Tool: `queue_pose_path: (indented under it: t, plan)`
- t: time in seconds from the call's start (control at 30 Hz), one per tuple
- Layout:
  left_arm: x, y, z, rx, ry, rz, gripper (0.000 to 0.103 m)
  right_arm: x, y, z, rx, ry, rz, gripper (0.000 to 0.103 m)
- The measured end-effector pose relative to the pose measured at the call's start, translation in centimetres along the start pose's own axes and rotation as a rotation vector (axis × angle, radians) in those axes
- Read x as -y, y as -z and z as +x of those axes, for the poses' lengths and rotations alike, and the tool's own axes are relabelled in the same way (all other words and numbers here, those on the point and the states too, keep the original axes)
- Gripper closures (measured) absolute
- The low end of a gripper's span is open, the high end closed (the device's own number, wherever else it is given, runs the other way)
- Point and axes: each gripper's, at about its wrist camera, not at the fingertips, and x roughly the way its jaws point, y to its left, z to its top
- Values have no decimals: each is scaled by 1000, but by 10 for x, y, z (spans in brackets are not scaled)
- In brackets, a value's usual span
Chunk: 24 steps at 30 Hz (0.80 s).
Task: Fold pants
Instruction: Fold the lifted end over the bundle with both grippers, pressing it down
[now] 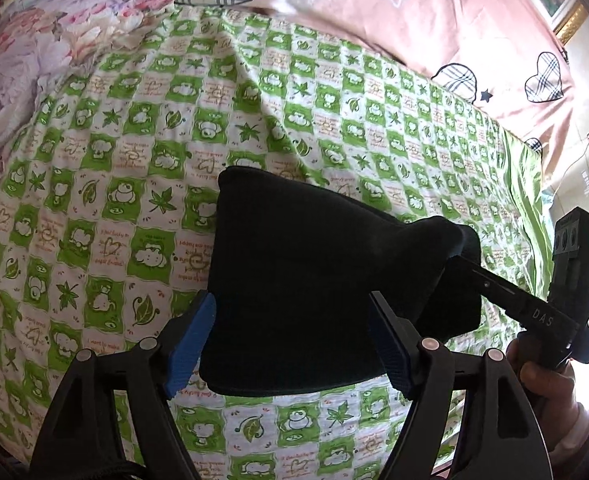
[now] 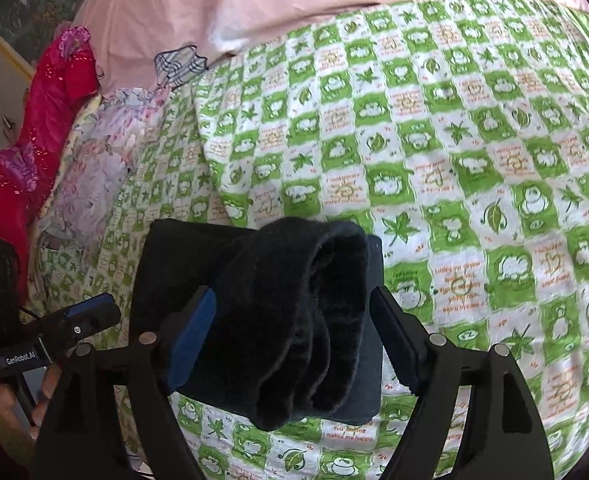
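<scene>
The dark navy pants lie folded into a thick bundle on the green-and-white checked bedsheet. My left gripper is open, its blue pads either side of the bundle's near end. The right gripper reaches in from the right, its tip under a raised fold. In the right wrist view the pants show a rolled, fuzzy fold on top. My right gripper is open, with its jaws wide apart around the bundle. The left gripper shows at the left edge.
A pink duvet with stars and plaid hearts lies along the far side of the bed. A floral cover is at the left, and a red garment beside it. The bed's edge drops off at the right.
</scene>
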Motion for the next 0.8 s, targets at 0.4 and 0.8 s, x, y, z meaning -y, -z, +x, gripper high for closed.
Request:
queue_pose_path:
  t: [0.4, 0.8]
  plan:
    - [-9, -17, 28, -54, 13, -16, 26, 23, 17, 7, -7, 46, 104, 20]
    - [-39, -30, 53, -83, -18, -99, 25, 39, 25, 13, 9, 45, 131, 24]
